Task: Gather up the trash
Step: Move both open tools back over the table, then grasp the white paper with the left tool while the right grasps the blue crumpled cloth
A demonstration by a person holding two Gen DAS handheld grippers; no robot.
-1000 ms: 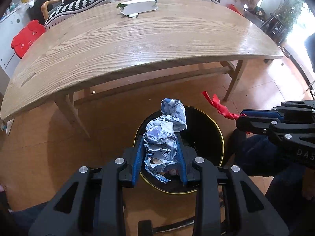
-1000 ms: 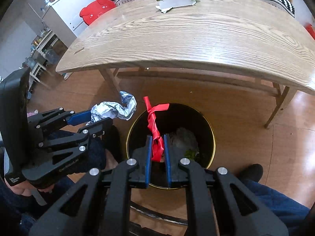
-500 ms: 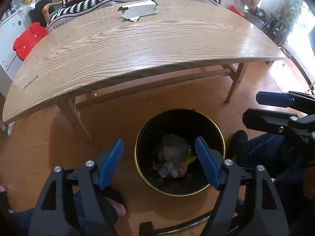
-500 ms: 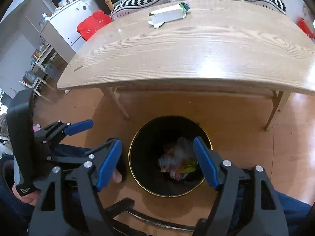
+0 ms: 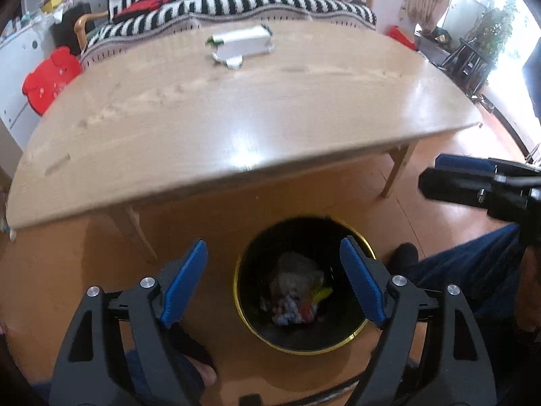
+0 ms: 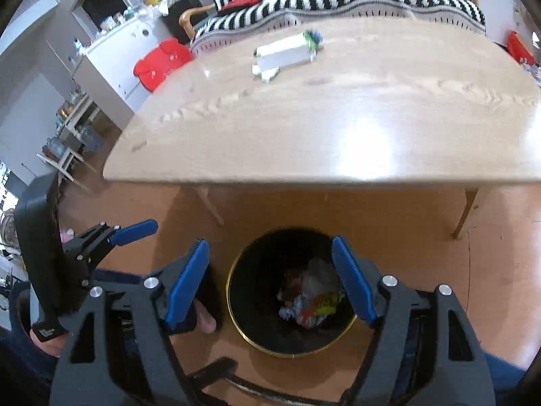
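Currently, both the left gripper and right gripper hover fingers wide and empty over the bin, lower centre, containing trash. One carton remains on the worktop, top centre.

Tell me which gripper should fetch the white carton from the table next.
Probably the left gripper, though it's close. Both hang open and empty over the trash bin; the white carton lies at the table's far edge, left of centre, nearer that side.
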